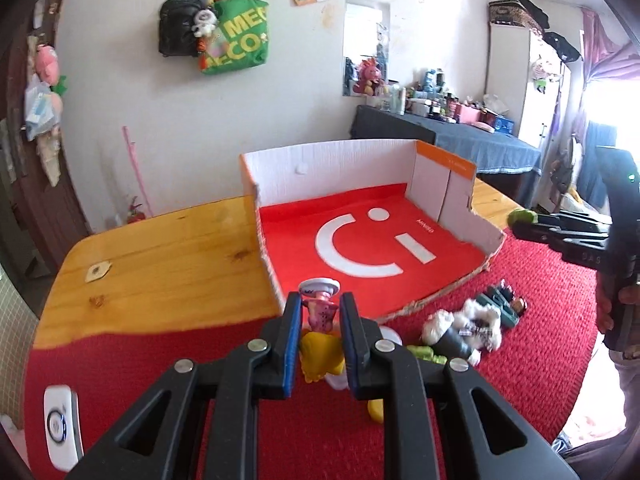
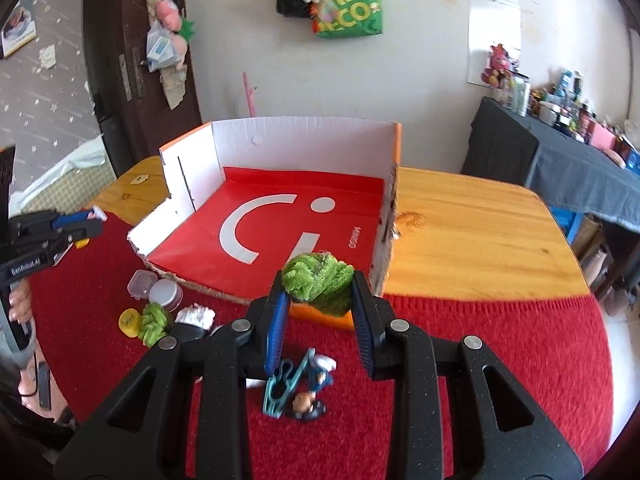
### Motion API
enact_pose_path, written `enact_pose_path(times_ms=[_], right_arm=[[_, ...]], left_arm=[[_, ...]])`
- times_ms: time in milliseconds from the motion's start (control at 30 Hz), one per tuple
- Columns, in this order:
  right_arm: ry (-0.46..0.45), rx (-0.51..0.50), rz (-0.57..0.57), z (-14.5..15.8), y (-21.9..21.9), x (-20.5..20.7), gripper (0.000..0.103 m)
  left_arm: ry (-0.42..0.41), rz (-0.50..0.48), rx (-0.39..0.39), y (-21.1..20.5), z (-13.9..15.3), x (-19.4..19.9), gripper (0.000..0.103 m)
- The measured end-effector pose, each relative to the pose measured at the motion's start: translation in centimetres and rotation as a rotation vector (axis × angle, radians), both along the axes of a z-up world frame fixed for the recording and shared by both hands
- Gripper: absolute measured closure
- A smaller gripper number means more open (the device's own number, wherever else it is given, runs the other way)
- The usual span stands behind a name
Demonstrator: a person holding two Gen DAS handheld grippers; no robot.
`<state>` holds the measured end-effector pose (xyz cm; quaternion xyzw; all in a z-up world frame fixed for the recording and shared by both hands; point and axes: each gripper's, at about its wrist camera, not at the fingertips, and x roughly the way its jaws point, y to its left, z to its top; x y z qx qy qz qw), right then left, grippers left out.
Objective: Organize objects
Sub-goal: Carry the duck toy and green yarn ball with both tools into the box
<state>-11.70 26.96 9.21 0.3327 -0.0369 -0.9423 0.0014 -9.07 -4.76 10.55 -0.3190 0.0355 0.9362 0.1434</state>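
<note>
My left gripper (image 1: 320, 310) is shut on a small pink figurine with a white cap (image 1: 319, 304), held above the red mat near the front left corner of the cardboard box (image 1: 460, 200). My right gripper (image 2: 319, 292) is shut on a fuzzy green toy (image 2: 318, 282), held at the box's front edge; that toy and gripper also show in the left wrist view (image 1: 522, 216). The box (image 2: 304, 148) is open at the front, with a red smiley-logo floor (image 2: 280, 228) and nothing lying on it.
On the red knitted mat (image 2: 480, 352) lie a blue figurine with a teal piece (image 2: 304, 384), a second green fuzzy toy (image 2: 154, 322), a white-and-black plush (image 1: 464, 330), a yellow cap (image 2: 130, 322), a small clear container (image 2: 142, 284), a round jar (image 2: 166, 294). The wooden table (image 1: 160, 264) flanks the box.
</note>
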Motion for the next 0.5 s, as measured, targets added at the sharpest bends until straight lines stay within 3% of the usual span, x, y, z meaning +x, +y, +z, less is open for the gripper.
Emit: enact_pose_path(times_ms=[267, 500], right_arm=[[-0.158, 0.049, 0.111, -1.2, -0.1, -5.7, 0.075], [-0.32, 0.09, 0.184, -3.3, 0.0, -8.7, 0.074]], left_arm=[[-0.127, -0.079, -0.025, 1.6, -1.2, -5.7, 0.084], [-0.227, -0.125, -0.114, 2.8, -3.7, -8.5, 0.084]])
